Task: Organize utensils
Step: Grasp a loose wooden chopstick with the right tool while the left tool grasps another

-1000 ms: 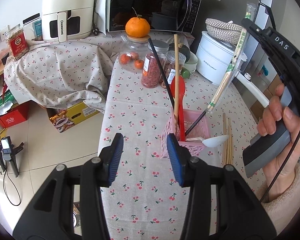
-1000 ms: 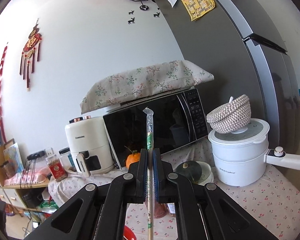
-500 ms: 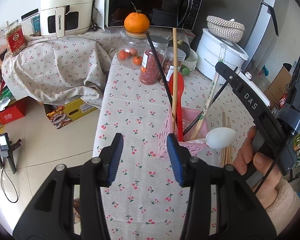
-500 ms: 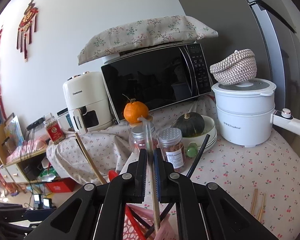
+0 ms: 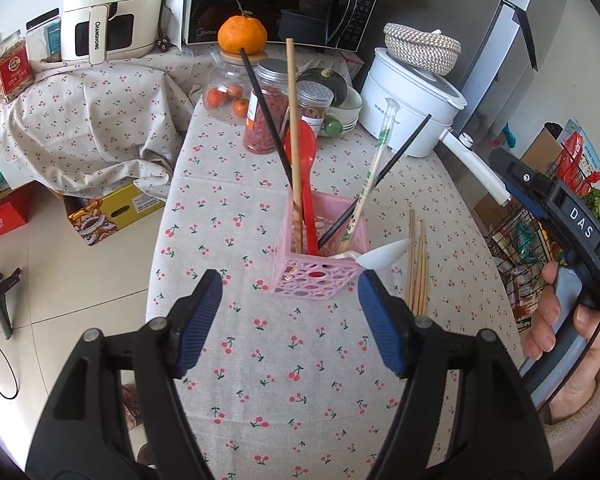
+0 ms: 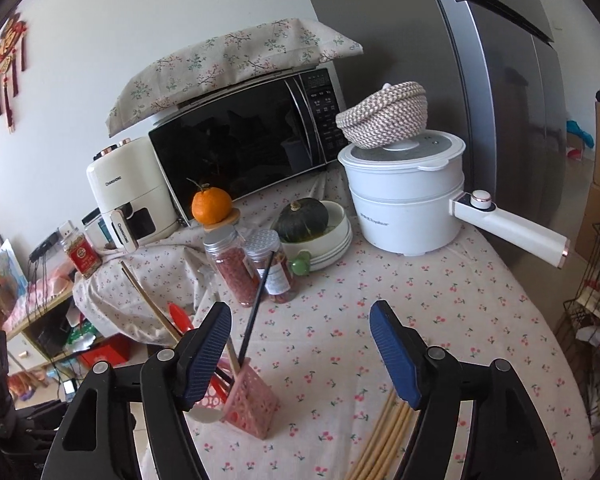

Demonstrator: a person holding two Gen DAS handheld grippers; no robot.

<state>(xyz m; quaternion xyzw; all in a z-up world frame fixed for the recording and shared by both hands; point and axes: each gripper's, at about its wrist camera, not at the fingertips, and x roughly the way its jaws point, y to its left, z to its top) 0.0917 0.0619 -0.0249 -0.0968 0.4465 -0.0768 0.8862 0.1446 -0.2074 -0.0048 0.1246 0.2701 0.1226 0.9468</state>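
A pink perforated basket stands on the cherry-print tablecloth. It holds a red spoon, a wooden chopstick, two black chopsticks, wrapped chopsticks and a white spoon. Several loose wooden chopsticks lie right of the basket. My left gripper is open and empty just in front of the basket. My right gripper is open and empty above the cloth, with the basket at its lower left and the loose chopsticks below it.
Behind the basket stand two jars, a white electric pot with a long handle, a bowl with a squash, a microwave, an orange and an air fryer. The table's left edge drops to the floor.
My right gripper lowered the wrapped chopsticks into the basket, opened and let them go, then drew back to the right. My left gripper opened wider.
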